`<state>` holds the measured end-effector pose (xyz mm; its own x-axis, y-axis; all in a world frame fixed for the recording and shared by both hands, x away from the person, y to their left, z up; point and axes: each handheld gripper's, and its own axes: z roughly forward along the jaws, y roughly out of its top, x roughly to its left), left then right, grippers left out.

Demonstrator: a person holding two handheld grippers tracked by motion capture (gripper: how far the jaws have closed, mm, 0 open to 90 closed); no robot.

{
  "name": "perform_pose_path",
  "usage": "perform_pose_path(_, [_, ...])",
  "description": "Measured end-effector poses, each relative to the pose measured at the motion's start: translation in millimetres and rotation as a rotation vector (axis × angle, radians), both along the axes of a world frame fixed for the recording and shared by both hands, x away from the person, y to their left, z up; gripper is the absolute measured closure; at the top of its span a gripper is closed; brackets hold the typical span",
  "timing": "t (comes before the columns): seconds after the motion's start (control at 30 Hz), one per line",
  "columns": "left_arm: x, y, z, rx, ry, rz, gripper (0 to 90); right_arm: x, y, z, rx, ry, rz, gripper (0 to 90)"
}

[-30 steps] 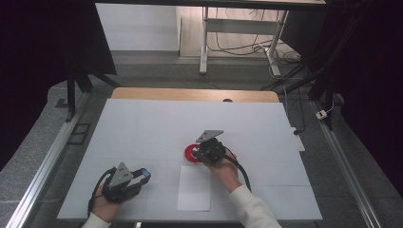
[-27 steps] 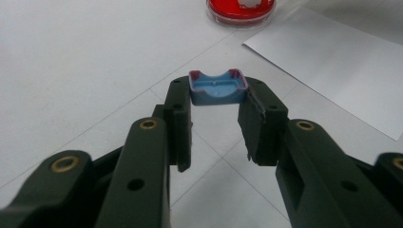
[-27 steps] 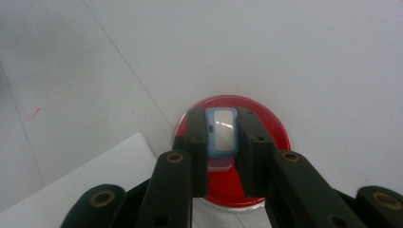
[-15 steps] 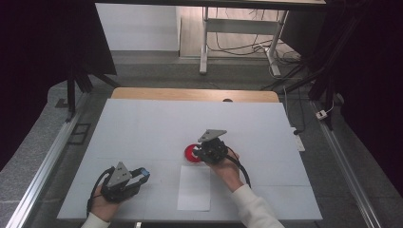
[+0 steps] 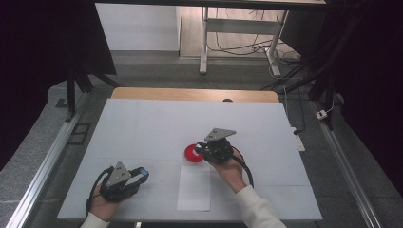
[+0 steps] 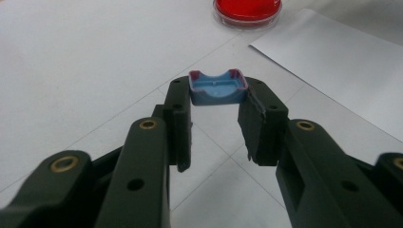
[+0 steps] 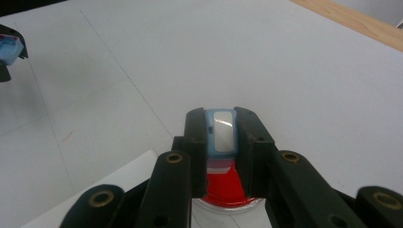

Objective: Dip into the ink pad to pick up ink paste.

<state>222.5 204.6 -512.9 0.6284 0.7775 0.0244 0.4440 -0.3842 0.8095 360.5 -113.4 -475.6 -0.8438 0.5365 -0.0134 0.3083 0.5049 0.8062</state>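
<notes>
Both hand-held grippers clamped: left (image 6: 216, 102) blue cap (image 6: 217, 87), right (image 7: 222, 130) blue slide-holder (image 7: 221, 130).

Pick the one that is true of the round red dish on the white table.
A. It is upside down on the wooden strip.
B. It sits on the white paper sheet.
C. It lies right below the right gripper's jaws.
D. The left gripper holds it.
C: in the right gripper view the round red dish lies just under the right gripper, whose jaws clamp a small light-blue rectangular piece.

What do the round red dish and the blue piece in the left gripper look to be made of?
Round red dish: clear, glossy rim around a red fill, probably plastic or glass. Blue piece: matte, moulded-looking, thin-walled with reddish edges, likely plastic.
</notes>
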Motion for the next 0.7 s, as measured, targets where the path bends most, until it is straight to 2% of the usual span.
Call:
perform_pose_path(0.47, [2.0, 1.7, -1.1, 0.001, 0.002, -0.007, 65.6, -3.0, -14.5, 7.8, 0.067, -0.005, -0.002, 75.1])
perform_pose_path(0.7, [2.2, 2.5, -0.9, 0.000, 0.001, -0.006, 65.7, -8.7, -16.3, 11.3, 0.072, -0.007, 0.011, 75.1])
